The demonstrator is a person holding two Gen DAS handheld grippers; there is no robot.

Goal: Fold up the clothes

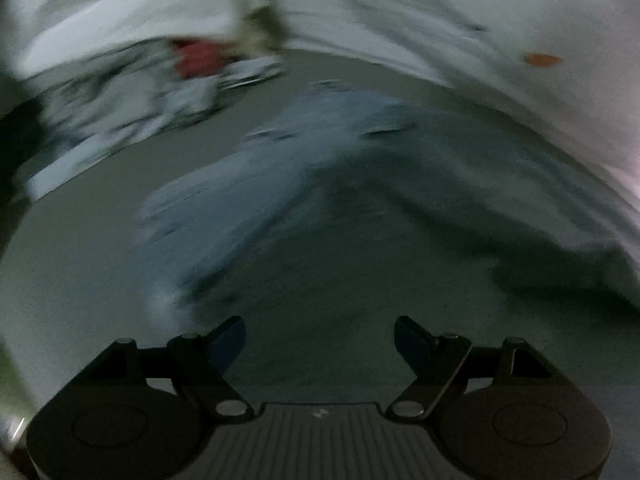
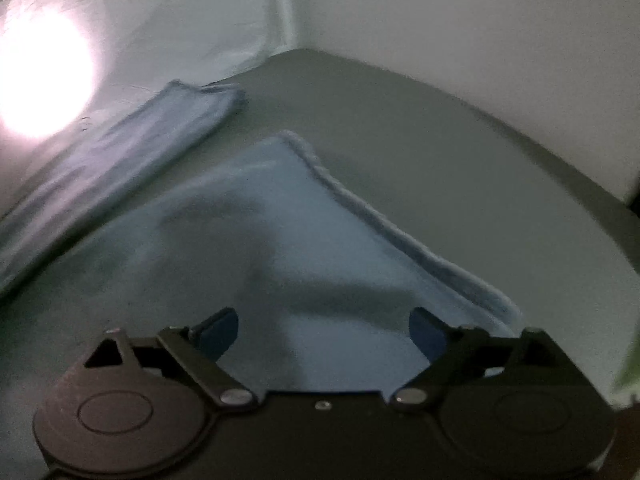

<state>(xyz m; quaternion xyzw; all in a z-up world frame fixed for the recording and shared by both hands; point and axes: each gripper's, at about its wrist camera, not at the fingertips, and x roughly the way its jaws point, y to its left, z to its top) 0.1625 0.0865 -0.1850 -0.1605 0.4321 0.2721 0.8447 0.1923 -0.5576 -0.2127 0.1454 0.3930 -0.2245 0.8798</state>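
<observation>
A light blue garment (image 1: 312, 160) lies spread on the grey surface (image 1: 80, 264), blurred in the left wrist view. My left gripper (image 1: 320, 340) hangs above its near part, jaws wide open with nothing between them. In the right wrist view the same blue cloth shows as a folded panel (image 2: 272, 240) with a thick hem along its right edge, and a long narrow part (image 2: 132, 152) lies along the wall to the left. My right gripper (image 2: 324, 330) is open just over the folded panel, and nothing is held in it.
A blurred heap of other clothes, white, patterned and red (image 1: 192, 60), sits at the far left of the surface. White walls (image 2: 460, 40) close in the back and right. A bright light glare (image 2: 40, 84) washes out the left wall.
</observation>
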